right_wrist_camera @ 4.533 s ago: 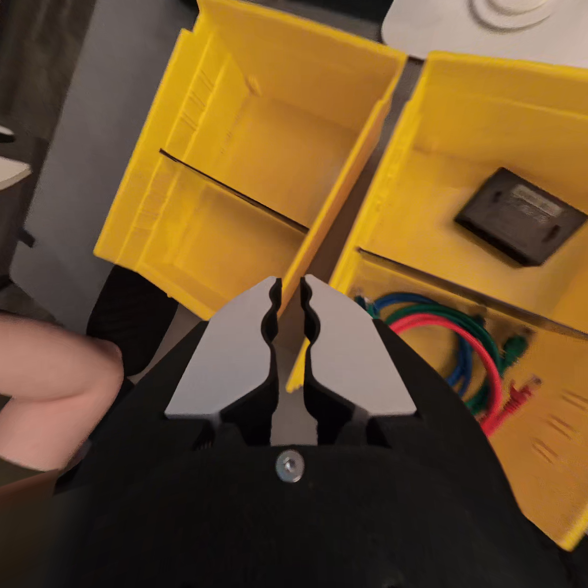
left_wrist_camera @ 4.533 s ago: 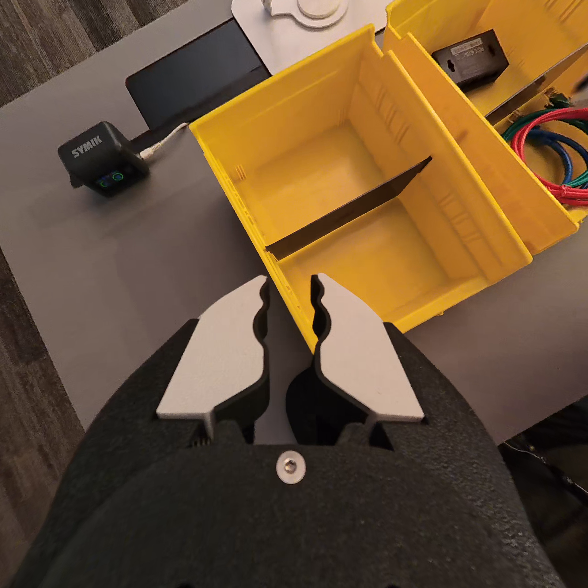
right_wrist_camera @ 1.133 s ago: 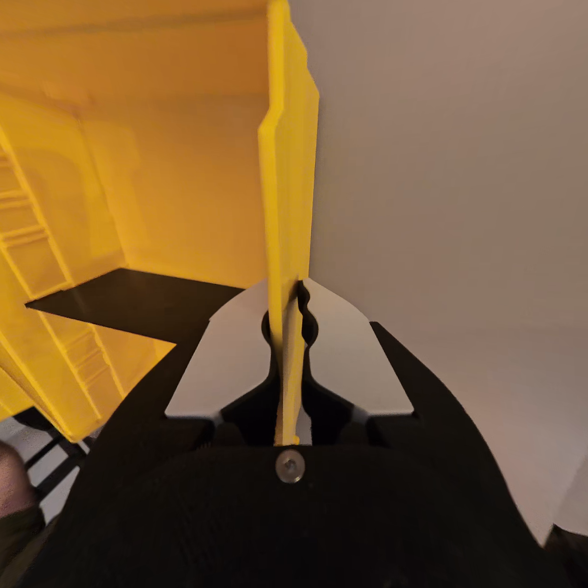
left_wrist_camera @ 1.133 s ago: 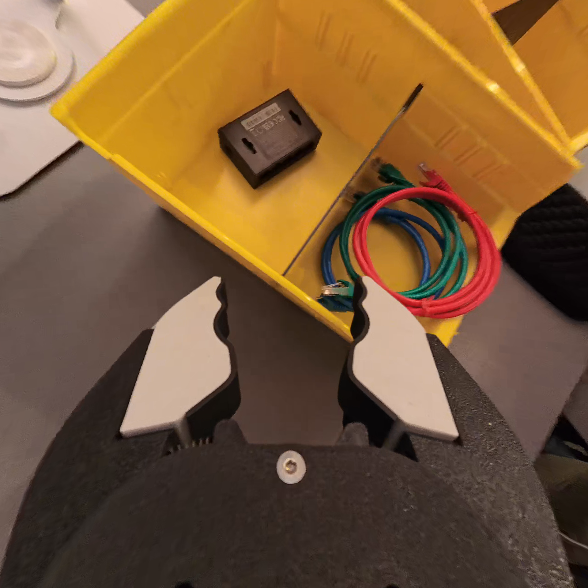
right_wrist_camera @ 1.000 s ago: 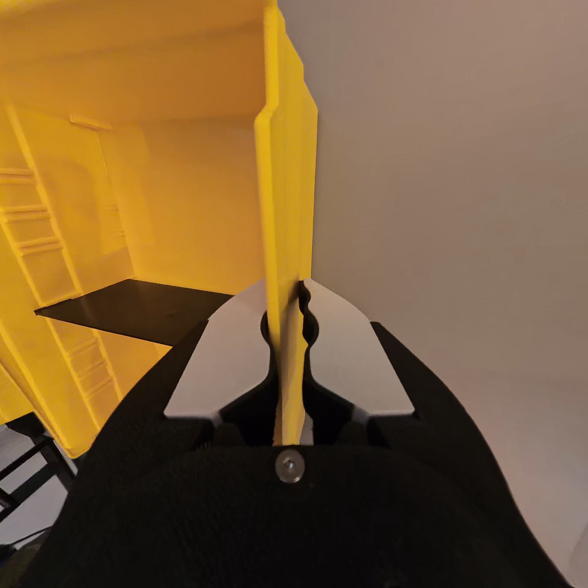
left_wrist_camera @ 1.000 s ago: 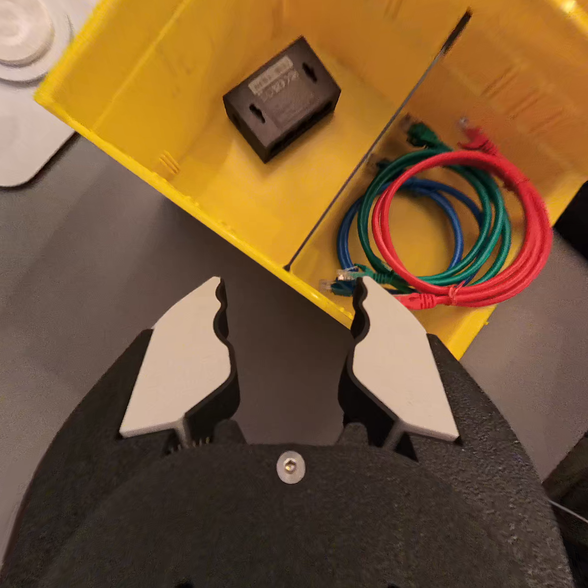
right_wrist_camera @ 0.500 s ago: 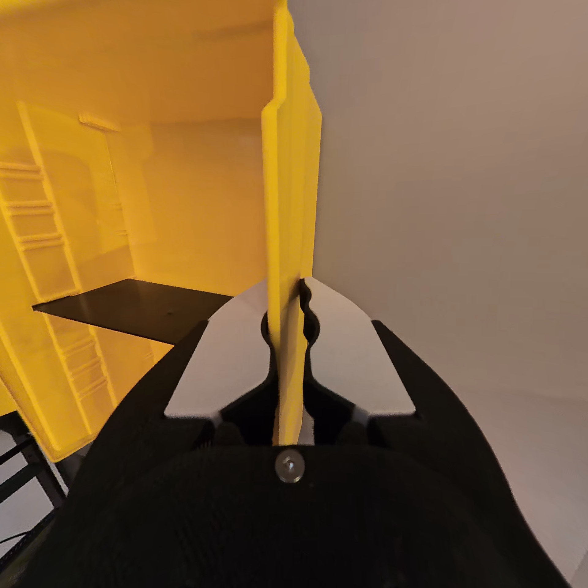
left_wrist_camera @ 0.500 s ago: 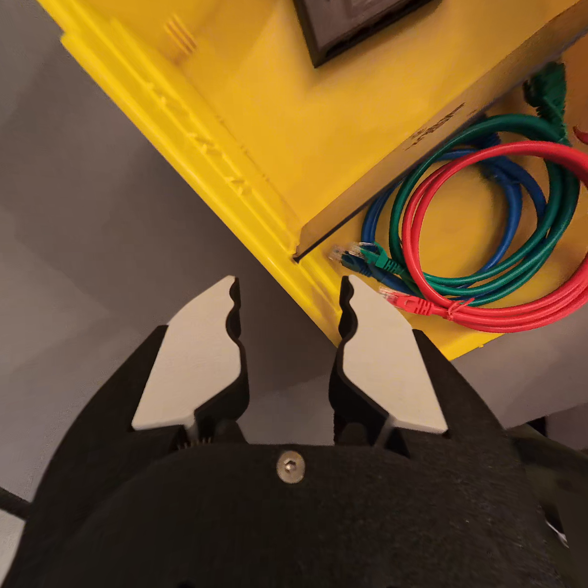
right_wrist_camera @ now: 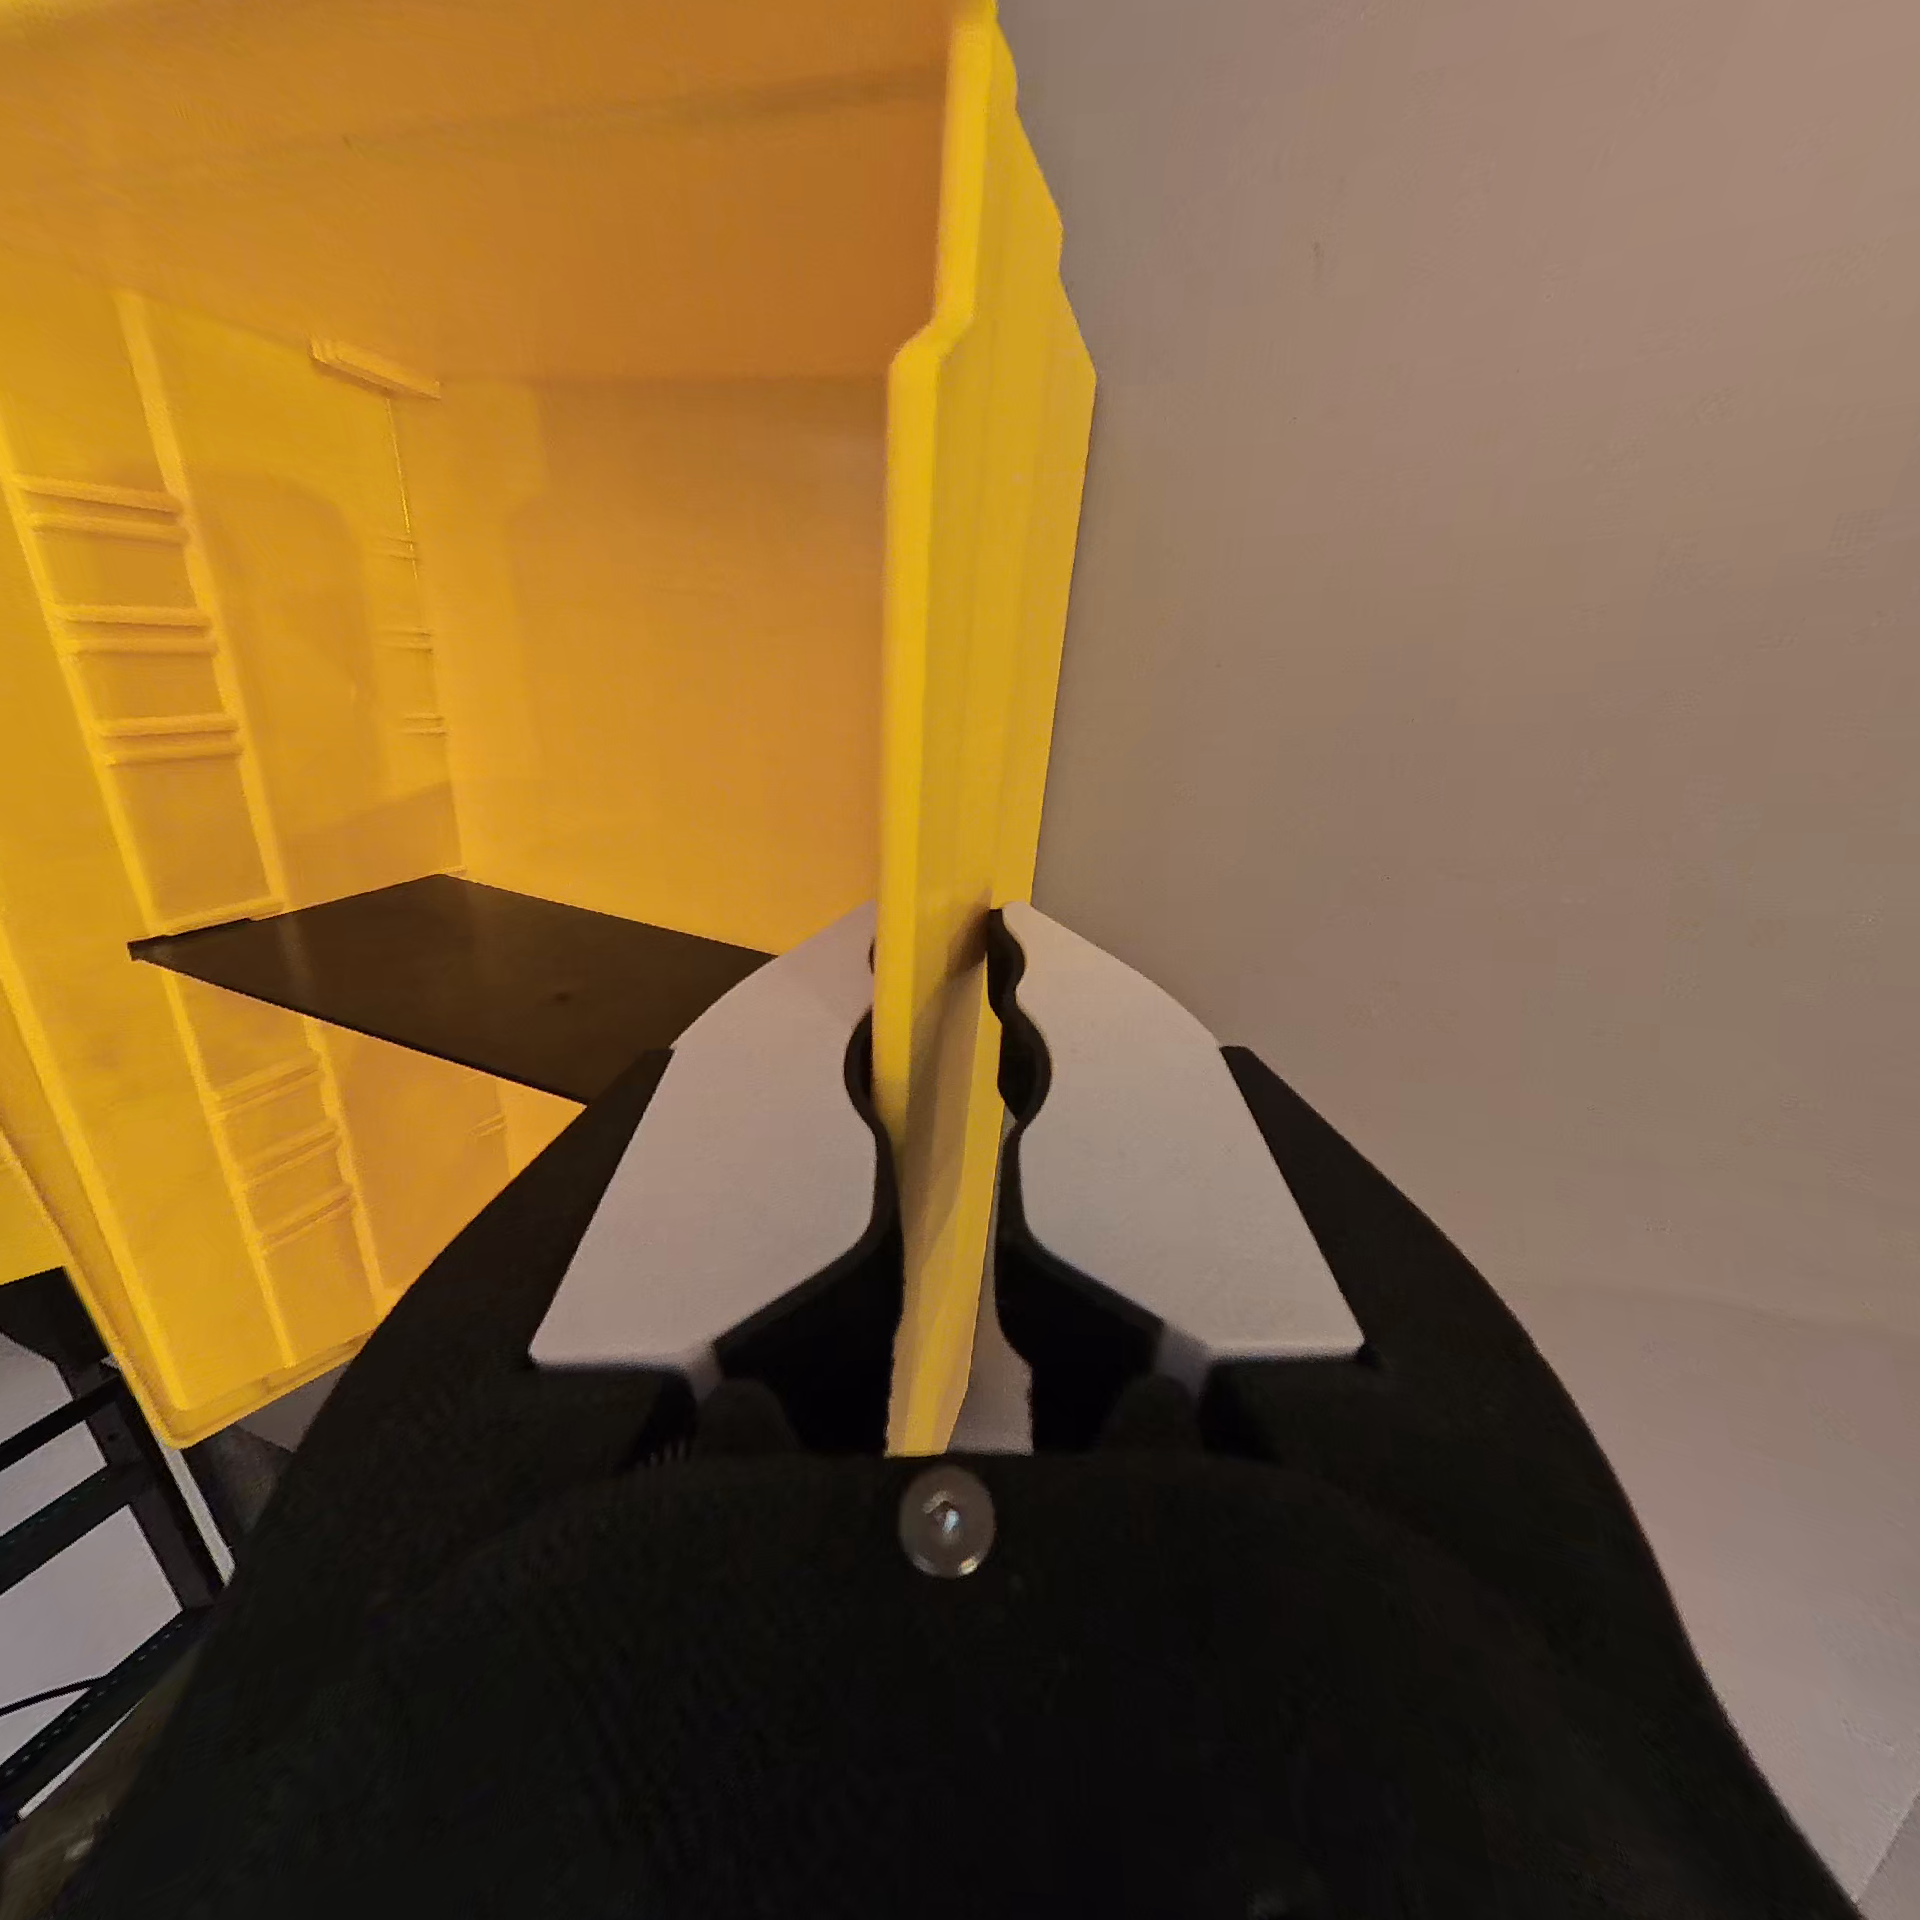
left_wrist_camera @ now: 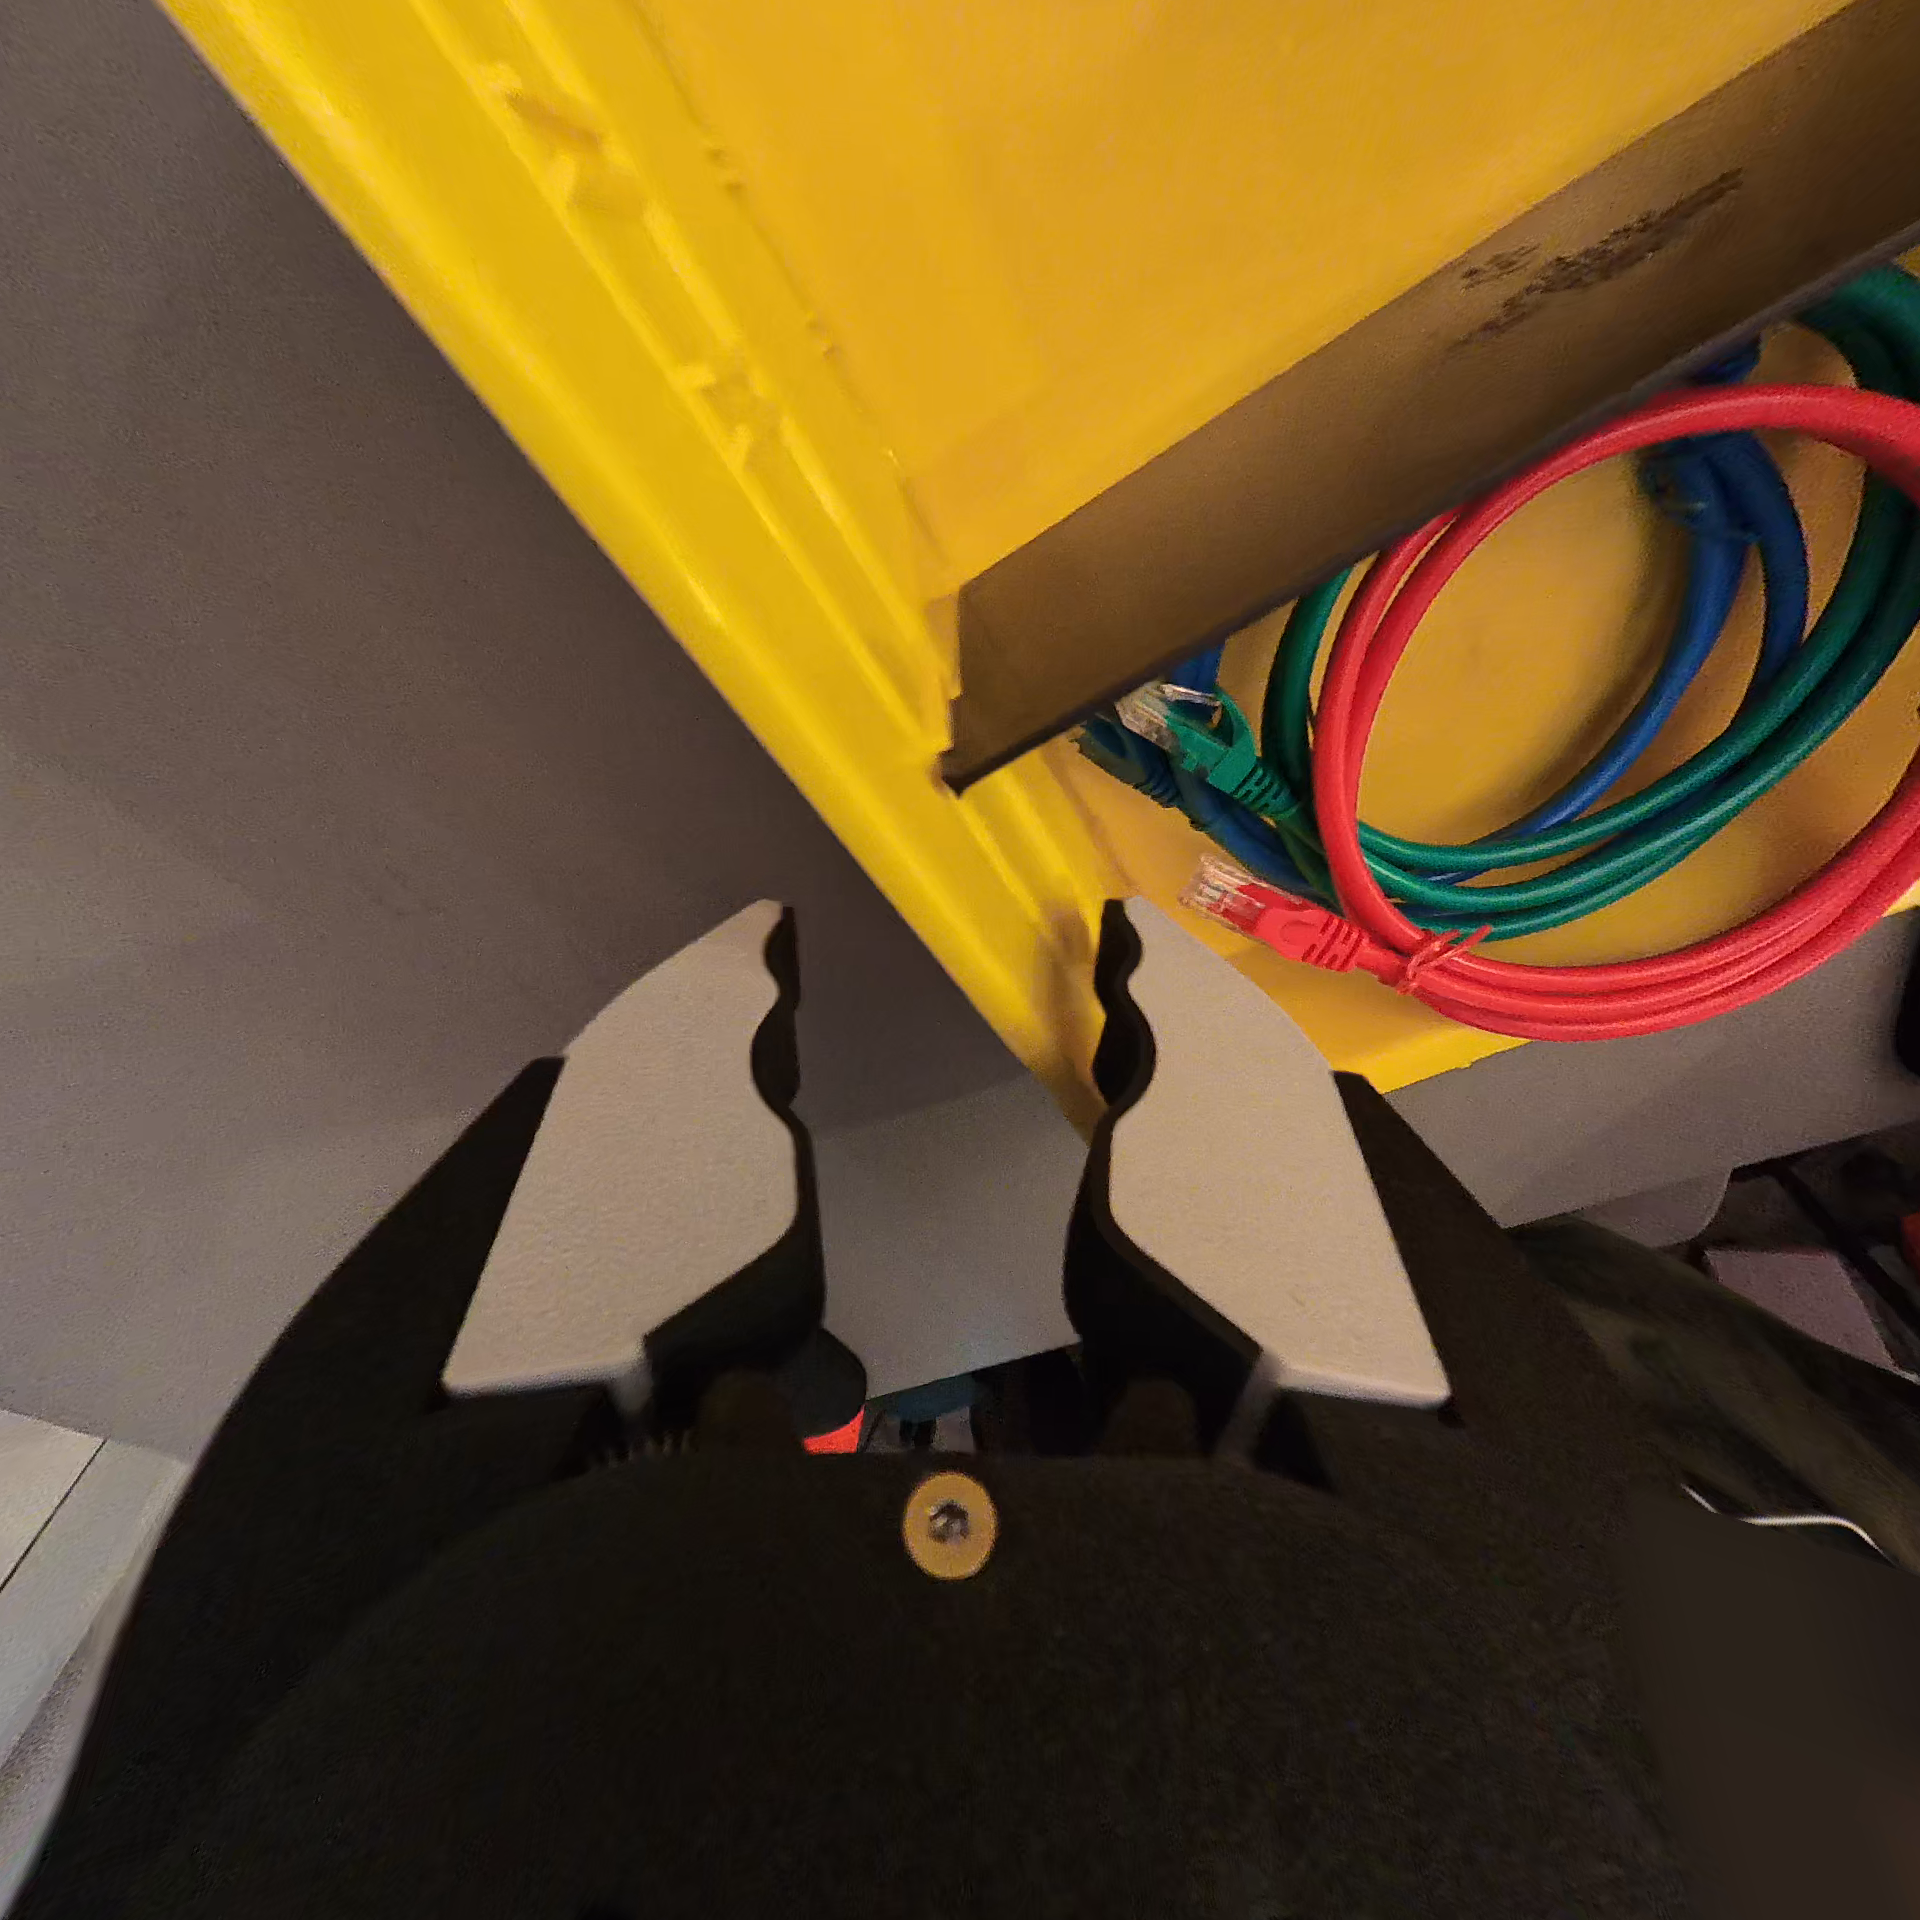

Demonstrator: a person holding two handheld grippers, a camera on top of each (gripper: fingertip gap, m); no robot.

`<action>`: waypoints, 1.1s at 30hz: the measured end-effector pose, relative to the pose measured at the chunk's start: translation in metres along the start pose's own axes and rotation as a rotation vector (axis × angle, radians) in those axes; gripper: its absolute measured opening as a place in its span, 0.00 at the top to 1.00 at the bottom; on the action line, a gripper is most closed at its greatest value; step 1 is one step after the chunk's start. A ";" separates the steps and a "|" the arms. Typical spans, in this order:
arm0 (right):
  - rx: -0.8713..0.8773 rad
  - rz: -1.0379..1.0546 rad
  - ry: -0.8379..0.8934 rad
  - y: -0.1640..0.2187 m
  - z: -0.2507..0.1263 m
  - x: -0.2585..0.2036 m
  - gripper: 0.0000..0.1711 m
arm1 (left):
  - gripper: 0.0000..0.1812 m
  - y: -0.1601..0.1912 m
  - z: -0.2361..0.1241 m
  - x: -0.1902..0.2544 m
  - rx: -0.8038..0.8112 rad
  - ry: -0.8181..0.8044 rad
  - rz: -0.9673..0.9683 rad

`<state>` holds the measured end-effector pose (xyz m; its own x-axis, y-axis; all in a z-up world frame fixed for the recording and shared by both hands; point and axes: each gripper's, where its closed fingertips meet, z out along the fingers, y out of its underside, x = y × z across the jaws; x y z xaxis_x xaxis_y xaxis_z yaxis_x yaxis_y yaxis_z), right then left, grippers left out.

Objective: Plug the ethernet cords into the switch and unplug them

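Note:
A yellow bin [left_wrist_camera: 727,416] with a dark divider [left_wrist_camera: 1351,468] holds coiled red [left_wrist_camera: 1558,987], green [left_wrist_camera: 1558,862] and blue [left_wrist_camera: 1714,623] ethernet cords in its right compartment. The red plug [left_wrist_camera: 1247,904] lies just past my left gripper's right finger. My left gripper [left_wrist_camera: 945,920] is open and empty, and the bin's near wall runs down between its fingertips. My right gripper [right_wrist_camera: 935,920] is shut on the bin's side wall [right_wrist_camera: 966,623]. The divider also shows in the right wrist view [right_wrist_camera: 468,977]. The switch is out of view.
The bin stands on a grey table [left_wrist_camera: 312,727], whose edge shows at the lower left of the left wrist view. A black metal frame [right_wrist_camera: 104,1455] stands below the bin in the right wrist view. A plain grey surface [right_wrist_camera: 1455,623] fills that view's right side. Tip to tip, the grippers are about 45 centimeters apart.
My left gripper has moved in close to the bin's near wall and its jaws have narrowed a little. The switch has left the view. My right gripper stays shut on the wall.

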<state>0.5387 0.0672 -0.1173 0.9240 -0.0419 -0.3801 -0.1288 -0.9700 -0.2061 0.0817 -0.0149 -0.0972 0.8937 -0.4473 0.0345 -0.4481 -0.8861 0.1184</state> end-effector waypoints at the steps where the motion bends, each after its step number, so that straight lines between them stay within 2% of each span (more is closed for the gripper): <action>1: 0.000 -0.002 0.001 0.000 0.000 0.000 0.91 | 0.74 -0.001 0.001 0.003 0.003 0.017 -0.008; 4: 0.002 -0.004 -0.003 -0.001 0.000 -0.001 0.91 | 0.91 -0.009 0.000 0.011 0.050 0.081 -0.051; 7: 0.004 -0.001 -0.007 0.000 0.000 -0.001 0.91 | 0.96 -0.012 -0.002 0.006 0.055 0.130 -0.080; 12: -0.002 0.008 -0.009 0.000 0.001 -0.002 0.91 | 0.98 -0.013 -0.004 -0.019 0.021 0.117 -0.056; 19: -0.037 0.004 -0.027 -0.002 0.009 -0.021 0.90 | 0.97 -0.009 -0.005 -0.067 0.079 0.142 -0.107; 27: -0.068 0.004 -0.019 -0.010 0.026 -0.058 0.91 | 0.97 0.026 -0.004 -0.141 0.155 0.176 -0.212; 33: -0.064 0.042 -0.007 -0.012 0.030 -0.066 0.91 | 0.98 0.058 -0.006 -0.190 0.148 0.126 -0.215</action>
<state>0.4681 0.0889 -0.1165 0.9157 -0.0813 -0.3935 -0.1438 -0.9807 -0.1322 -0.1139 0.0189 -0.0912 0.9601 -0.2369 0.1488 -0.2381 -0.9712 -0.0095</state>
